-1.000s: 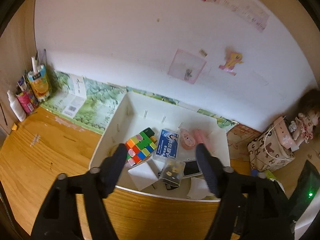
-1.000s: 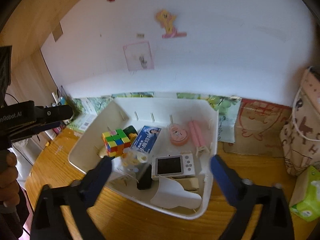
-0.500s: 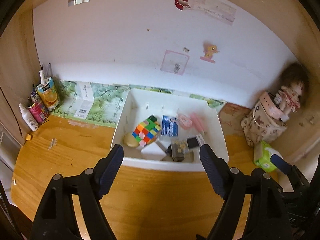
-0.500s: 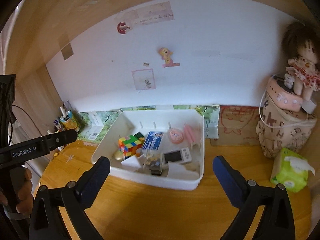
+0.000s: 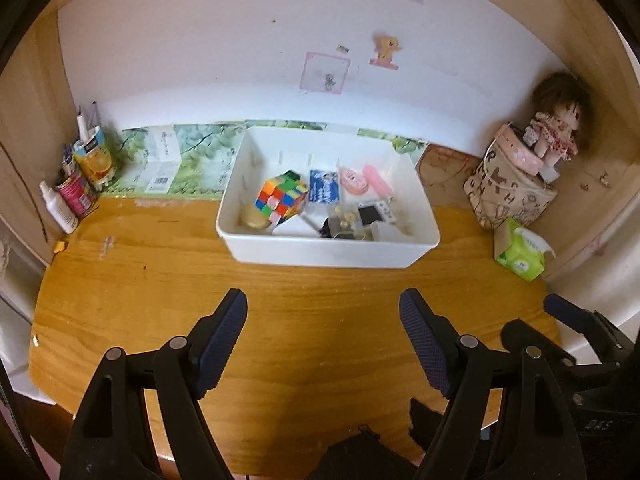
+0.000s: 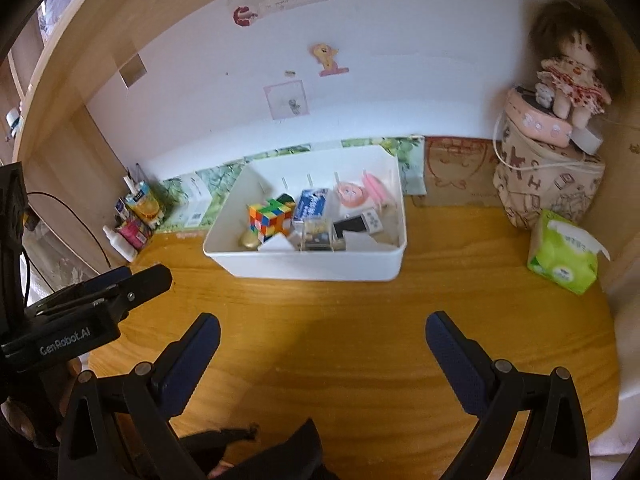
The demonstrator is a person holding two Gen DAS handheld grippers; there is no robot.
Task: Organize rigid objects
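Tongs are held wide apart, left tongs [image 5: 322, 308] and right tongs [image 6: 322, 332], with nothing pinched. A white bin [image 5: 328, 254] of toys is seen ahead of both, with a color cube [image 5: 280, 198] inside.

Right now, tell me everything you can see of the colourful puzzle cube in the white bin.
The puzzle cube is a scrambled multicolour cube with orange, green, yellow, blue, red and pink tiles on what looks like hard plastic. It sits tilted, one corner raised, in the left half of the white bin, among the other small items. A blue card pack lies just to its right, a white piece in front, and a rounded tan object at its lower left. Neither gripper touches it.
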